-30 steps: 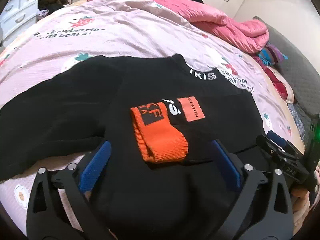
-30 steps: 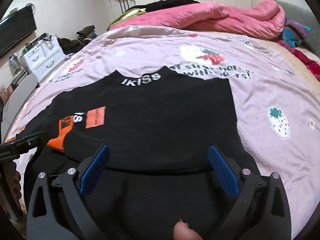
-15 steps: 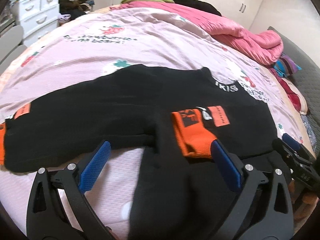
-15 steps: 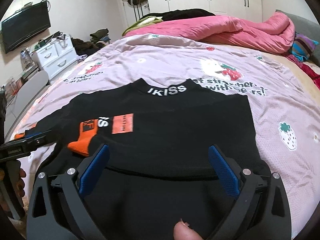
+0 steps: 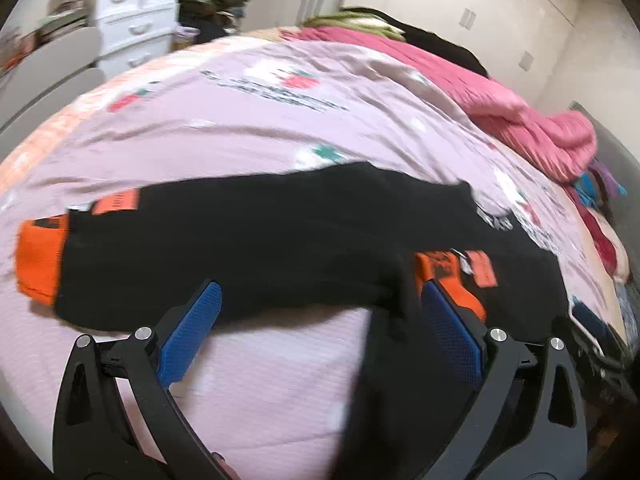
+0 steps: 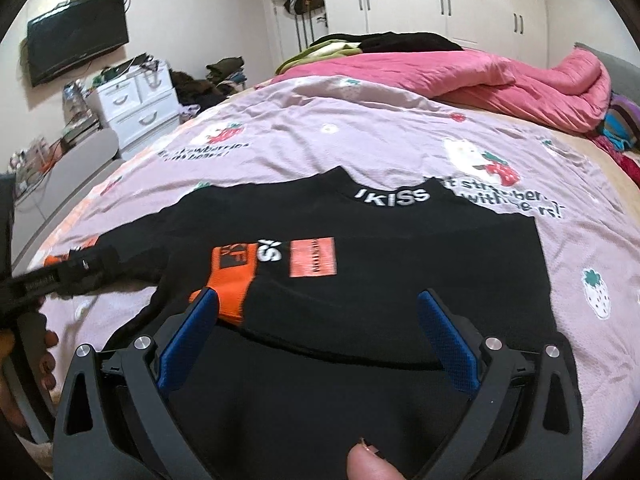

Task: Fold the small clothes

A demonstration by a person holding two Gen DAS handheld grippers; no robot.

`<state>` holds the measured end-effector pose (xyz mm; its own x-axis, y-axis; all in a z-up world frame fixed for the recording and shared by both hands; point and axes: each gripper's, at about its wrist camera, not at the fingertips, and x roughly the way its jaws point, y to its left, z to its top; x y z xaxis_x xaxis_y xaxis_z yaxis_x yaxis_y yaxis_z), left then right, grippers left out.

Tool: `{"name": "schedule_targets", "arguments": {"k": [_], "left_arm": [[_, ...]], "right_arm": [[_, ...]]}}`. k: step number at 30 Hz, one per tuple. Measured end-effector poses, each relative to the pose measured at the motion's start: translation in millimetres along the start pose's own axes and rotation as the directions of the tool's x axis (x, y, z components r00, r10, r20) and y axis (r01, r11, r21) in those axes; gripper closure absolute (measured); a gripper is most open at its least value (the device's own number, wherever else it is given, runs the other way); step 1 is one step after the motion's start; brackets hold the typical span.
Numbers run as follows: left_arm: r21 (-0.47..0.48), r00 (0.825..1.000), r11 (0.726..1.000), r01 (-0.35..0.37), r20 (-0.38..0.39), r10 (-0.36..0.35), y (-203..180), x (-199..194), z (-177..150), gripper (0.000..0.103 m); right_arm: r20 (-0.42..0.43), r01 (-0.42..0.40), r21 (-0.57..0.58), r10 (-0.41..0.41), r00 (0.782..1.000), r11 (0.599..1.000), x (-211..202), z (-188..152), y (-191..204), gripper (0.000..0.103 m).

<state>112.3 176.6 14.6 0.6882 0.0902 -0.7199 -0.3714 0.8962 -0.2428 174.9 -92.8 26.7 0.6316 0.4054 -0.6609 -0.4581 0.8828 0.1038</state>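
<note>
A black sweater [image 6: 400,272] with a white-lettered collar [image 6: 394,198] lies flat on the pink strawberry-print bed sheet [image 6: 360,140]. One sleeve is folded across the chest, and its orange cuff [image 6: 232,276] sits by my right gripper's left fingertip. My right gripper [image 6: 316,304] is open above the sweater's lower body, holding nothing. The other sleeve [image 5: 240,232] stretches out to the left and ends in an orange cuff [image 5: 38,256]. Open and empty, my left gripper [image 5: 320,300] hovers over that sleeve's near edge. The folded cuff [image 5: 448,276] shows beside its right finger. This view is blurred.
A pink quilt [image 6: 480,76] and dark clothes are heaped at the far end of the bed. White drawers [image 6: 136,104] and a wall television [image 6: 76,48] stand on the left, with wardrobes [image 6: 440,0] behind. A hand [image 6: 24,344] holds the left gripper at the bed's left edge.
My left gripper has swung left, away from the folded orange cuff and towards the stretched-out sleeve. The right gripper has drawn back a little. The sweater has not moved.
</note>
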Motion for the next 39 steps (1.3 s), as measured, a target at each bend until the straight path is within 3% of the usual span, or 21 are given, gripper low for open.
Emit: {"name": "schedule_targets", "arguments": {"k": [4, 20, 39], "left_arm": [[-0.029, 0.997, 0.997, -0.071, 0.032, 0.072, 18.1, -5.8, 7.4, 0.009], [-0.123, 0.98, 0.977, -0.171, 0.085, 0.182, 67.3, -22.2, 22.6, 0.009], [-0.268, 0.941, 0.915, -0.301, 0.073, 0.331, 135.7, -31.0, 28.6, 0.009]], "right_arm": [[-0.002, -0.016, -0.042, 0.016, 1.0, 0.999, 2.4, 2.9, 19.8, 0.004], [-0.014, -0.122, -0.115, 0.121, 0.993, 0.986, 14.5, 17.6, 93.0, 0.004], [-0.041, -0.173, -0.159, 0.168, 0.985, 0.972, 30.1, 30.7, 150.1, 0.004]]}}
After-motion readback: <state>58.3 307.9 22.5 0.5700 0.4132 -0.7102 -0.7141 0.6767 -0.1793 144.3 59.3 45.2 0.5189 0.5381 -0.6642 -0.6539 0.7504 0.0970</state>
